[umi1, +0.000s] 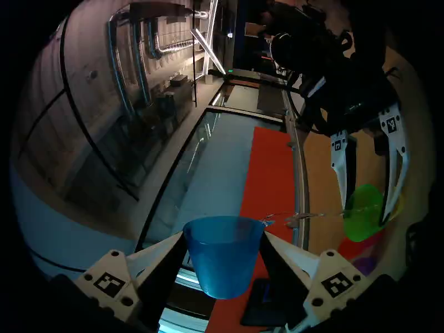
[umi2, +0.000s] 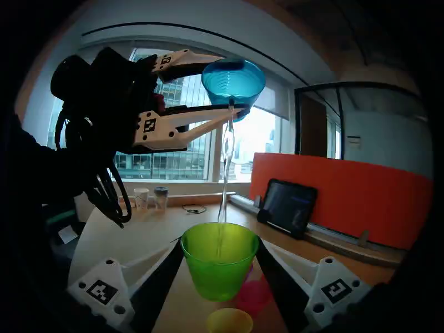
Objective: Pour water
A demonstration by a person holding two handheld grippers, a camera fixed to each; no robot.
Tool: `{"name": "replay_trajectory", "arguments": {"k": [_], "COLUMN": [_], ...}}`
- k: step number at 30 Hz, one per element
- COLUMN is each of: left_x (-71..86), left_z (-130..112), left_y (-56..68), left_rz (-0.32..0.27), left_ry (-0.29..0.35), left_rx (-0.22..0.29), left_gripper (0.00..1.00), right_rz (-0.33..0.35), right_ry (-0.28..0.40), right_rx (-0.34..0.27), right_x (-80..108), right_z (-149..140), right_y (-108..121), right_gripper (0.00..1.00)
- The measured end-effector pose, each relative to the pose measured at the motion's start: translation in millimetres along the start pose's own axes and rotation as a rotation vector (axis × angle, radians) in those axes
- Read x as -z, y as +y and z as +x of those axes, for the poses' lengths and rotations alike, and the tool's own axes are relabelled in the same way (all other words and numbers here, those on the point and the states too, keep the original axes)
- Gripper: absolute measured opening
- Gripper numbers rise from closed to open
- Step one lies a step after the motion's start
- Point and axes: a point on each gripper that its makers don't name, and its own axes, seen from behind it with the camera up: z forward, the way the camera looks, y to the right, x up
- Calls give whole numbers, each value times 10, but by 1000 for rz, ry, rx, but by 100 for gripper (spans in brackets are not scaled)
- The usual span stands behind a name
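Left tongs [umi1: 222, 235] clasp blue cup [umi1: 222, 261] above right tongs' [umi2: 220, 244] green cup [umi2: 219, 266].

My right gripper [umi2: 219, 247], both fingers pressed against the sides of an upright green cup [umi2: 219, 275], held over the desk [umi2: 139, 233], with a yellow cup [umi2: 228, 322] just below it. Above, my left gripper [umi2: 232, 83] clasps a blue cup [umi2: 236, 75] tipped toward the camera, and a thin stream of water [umi2: 225, 161] falls from its rim into the green cup. Behind: a window [umi2: 166, 155], an orange partition [umi2: 355, 194] and a dark tablet [umi2: 287, 208] propped before it.
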Motion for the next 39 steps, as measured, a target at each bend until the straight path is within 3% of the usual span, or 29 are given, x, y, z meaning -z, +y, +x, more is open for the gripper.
{"name": "replay_trajectory", "arguments": {"k": [21, 39], "left_x": [-52, -4], "left_z": [78, 192], "left_y": [57, -35], "left_rz": [3, 12], "left_ry": [19, 41], "left_rx": [-103, -218], "left_gripper": [87, 87], "right_rz": [-8, -16], "right_ry": [13, 19], "right_rx": [3, 6], "right_x": [33, 25], "right_z": [26, 48], "right_y": [21, 29], "right_gripper": [92, 92]}}
